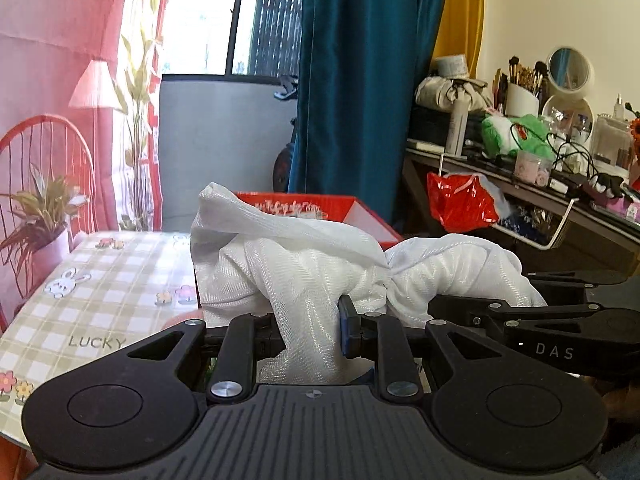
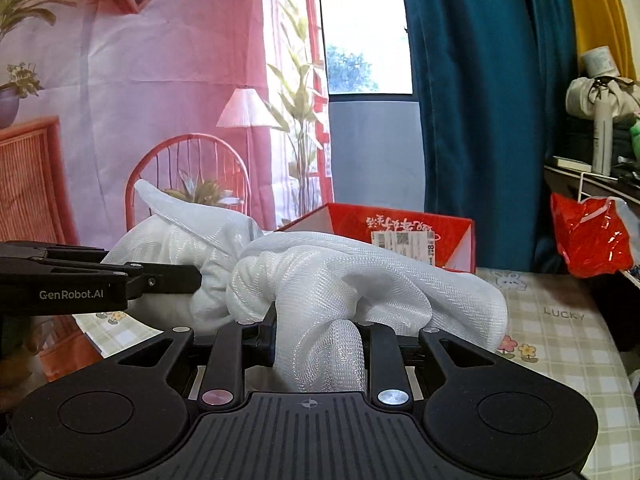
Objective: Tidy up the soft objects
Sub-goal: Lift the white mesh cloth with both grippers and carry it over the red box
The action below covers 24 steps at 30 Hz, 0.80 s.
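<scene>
A bunched white mesh cloth (image 1: 296,264) hangs between both grippers above the checked table. My left gripper (image 1: 312,336) is shut on one gathered end of it, the fabric squeezed between its pads. In the right wrist view the same white mesh cloth (image 2: 332,280) drapes over my right gripper (image 2: 320,340), which is shut on the other end. The right gripper (image 1: 532,320) shows at the right edge of the left wrist view, and the left gripper (image 2: 132,280) enters from the left in the right wrist view. An open red box (image 2: 400,228) stands on the table behind the cloth.
The table (image 1: 100,304) has a checked cover with rabbits and flowers. A red box (image 1: 352,212) sits at its far end. To the right a cluttered dresser (image 1: 540,152) carries a hanging red plastic bag (image 1: 460,204). A teal curtain (image 1: 360,80) hangs behind.
</scene>
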Each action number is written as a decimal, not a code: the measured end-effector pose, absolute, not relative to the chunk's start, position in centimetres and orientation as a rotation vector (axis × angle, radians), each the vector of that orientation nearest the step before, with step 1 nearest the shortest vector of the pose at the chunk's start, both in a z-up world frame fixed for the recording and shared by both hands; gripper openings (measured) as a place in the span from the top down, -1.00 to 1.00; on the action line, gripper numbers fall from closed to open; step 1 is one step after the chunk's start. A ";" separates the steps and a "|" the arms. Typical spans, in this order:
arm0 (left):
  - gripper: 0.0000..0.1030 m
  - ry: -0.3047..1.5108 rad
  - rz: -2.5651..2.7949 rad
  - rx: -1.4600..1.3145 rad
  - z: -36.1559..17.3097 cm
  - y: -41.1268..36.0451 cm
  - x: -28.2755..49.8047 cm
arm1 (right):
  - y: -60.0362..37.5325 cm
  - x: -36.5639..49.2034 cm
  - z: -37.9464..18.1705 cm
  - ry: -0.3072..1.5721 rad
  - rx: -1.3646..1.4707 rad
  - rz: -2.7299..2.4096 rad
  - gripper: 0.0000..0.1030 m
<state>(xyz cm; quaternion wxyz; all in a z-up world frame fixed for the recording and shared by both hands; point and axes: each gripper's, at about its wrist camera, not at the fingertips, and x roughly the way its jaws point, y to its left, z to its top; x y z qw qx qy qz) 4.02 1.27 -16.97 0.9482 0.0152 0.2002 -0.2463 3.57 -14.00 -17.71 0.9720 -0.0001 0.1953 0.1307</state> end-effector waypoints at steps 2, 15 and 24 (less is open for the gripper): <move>0.54 0.420 -0.501 0.032 -17.1 1.3 4.1 | -14.1 3.8 -18.0 0.412 0.011 0.264 0.58; 0.52 0.476 -0.509 0.004 -17.8 1.8 5.2 | -14.3 4.4 -18.6 0.439 0.045 0.267 0.56; 0.52 0.547 -0.551 -0.092 -16.4 2.2 9.8 | -15.4 7.3 -17.3 0.453 0.085 0.290 0.53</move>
